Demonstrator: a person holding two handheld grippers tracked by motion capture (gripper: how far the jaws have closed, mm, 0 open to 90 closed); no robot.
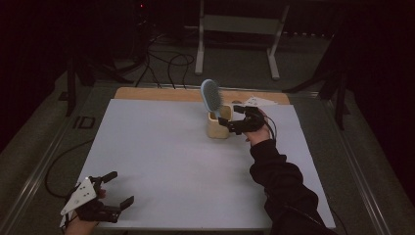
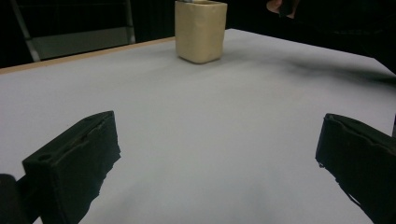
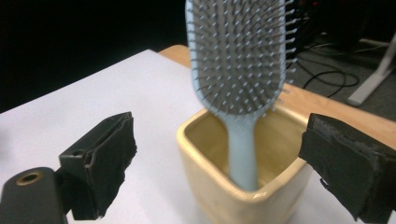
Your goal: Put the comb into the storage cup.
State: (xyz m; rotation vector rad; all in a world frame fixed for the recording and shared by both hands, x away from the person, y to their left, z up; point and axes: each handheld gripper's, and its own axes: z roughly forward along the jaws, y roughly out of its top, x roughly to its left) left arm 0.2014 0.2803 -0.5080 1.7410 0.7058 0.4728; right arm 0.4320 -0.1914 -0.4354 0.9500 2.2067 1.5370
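A light-blue hairbrush (image 1: 211, 97) (image 3: 238, 60) stands handle-down in a cream square cup (image 1: 218, 126) (image 3: 243, 163) (image 2: 200, 30) near the table's far middle. My right gripper (image 1: 232, 116) (image 3: 217, 163) is open just right of the cup, one jaw on each side of it, touching nothing. At the near left corner of the table my left gripper (image 1: 121, 188) (image 2: 217, 172) rests open over bare surface, nothing between its jaws.
A white sheet (image 1: 171, 156) covers the wooden table (image 1: 147, 93). Cables (image 1: 166, 63) and a white metal stand (image 1: 235, 29) lie on the floor beyond the far edge. A metal rail (image 1: 44, 161) runs along the table's left side.
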